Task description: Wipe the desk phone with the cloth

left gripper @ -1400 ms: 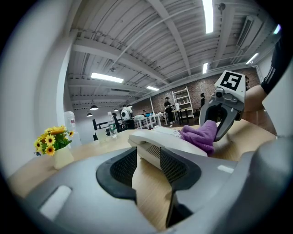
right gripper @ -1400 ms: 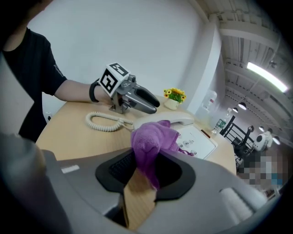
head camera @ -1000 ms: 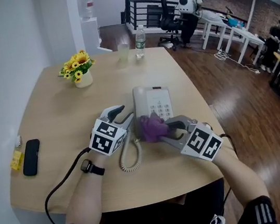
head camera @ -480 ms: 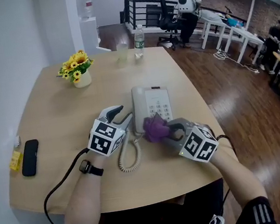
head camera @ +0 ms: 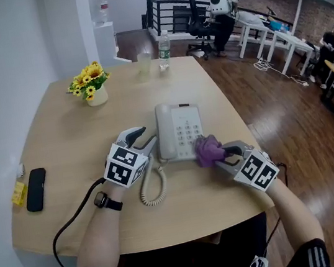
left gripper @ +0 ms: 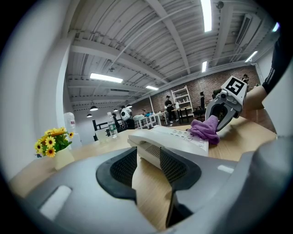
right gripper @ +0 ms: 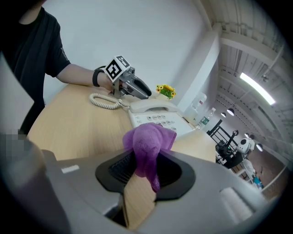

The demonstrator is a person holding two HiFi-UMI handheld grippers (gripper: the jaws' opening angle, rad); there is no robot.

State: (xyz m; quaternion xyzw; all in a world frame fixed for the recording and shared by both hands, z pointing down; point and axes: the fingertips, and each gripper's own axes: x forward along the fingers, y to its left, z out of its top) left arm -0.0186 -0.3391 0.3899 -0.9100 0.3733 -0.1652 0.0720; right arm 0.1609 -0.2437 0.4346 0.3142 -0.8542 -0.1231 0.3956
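Note:
A pale grey desk phone (head camera: pixel 179 128) lies in the middle of the wooden desk (head camera: pixel 68 145), its handset along its left side. My right gripper (head camera: pixel 220 151) is shut on a bunched purple cloth (head camera: pixel 206 150), which rests against the phone's near right corner. In the right gripper view the cloth (right gripper: pixel 149 144) bulges from between the jaws, with the phone (right gripper: pixel 153 114) just beyond. My left gripper (head camera: pixel 148 144) stands open at the phone's left near edge. In the left gripper view the phone (left gripper: pixel 169 137) begins right at the tips of the jaws, and the cloth (left gripper: pixel 205 130) lies on its keypad edge.
The coiled cord (head camera: pixel 152 188) lies between my hands near the desk's front edge. A vase of yellow flowers (head camera: pixel 92 86) stands at the back left. A water bottle (head camera: pixel 163 46) and a glass (head camera: pixel 144 62) are at the far edge. A black handset-like device (head camera: pixel 36 188) lies far left.
My right gripper has carried the cloth to the right, from the phone's near left part across to its near right corner. The left gripper has stayed put.

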